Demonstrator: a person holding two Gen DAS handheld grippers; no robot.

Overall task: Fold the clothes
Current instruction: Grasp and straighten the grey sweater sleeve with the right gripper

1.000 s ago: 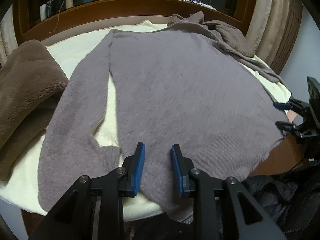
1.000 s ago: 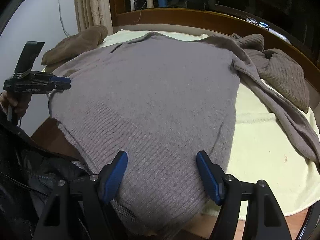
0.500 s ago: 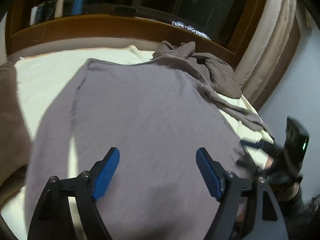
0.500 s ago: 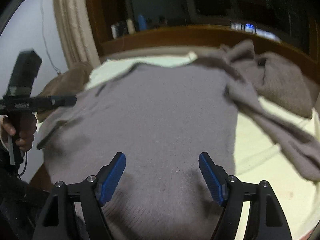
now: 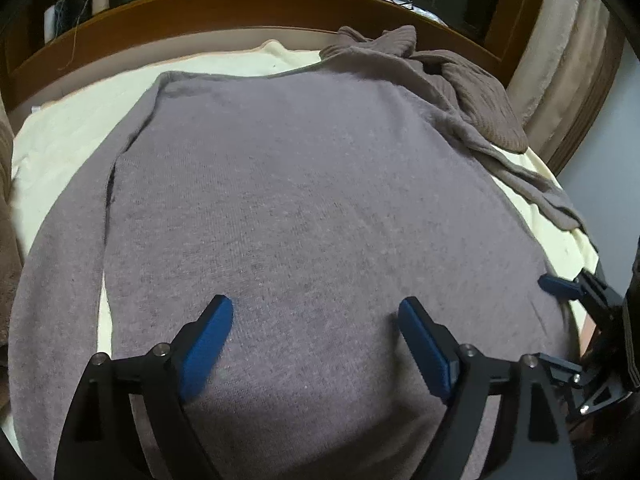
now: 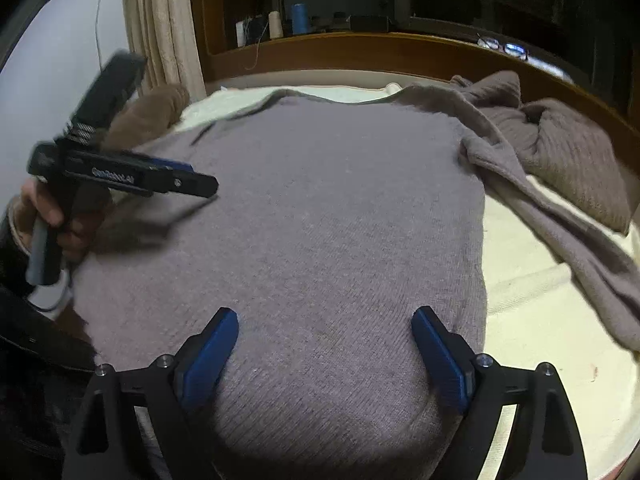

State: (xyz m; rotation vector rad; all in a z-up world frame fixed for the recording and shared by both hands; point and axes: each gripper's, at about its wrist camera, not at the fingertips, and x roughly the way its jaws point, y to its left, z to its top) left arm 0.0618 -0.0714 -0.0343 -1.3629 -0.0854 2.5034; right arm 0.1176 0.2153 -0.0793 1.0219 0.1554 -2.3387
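Both hand-held grippers have shifted since the earlier frame from the near hem to above the body of the grey-mauve knitted sweater (image 5: 312,208). Left hand-held gripper (image 5: 316,332): blue pads spread wide and opening further, nothing pinched, sweater fabric below them. Right hand-held gripper (image 6: 324,340): likewise spread and opening, nothing between the pads. The sweater lies flat on a cream towel (image 6: 532,312) covering the wood-rimmed desk (image 5: 240,4), hem at the near edge, one sleeve along the left edge, the other trailing to the right edge. A brown ribbed knit garment (image 6: 572,152) is bunched at the far right corner. A hand (image 6: 52,216) grips the left tool's handle.
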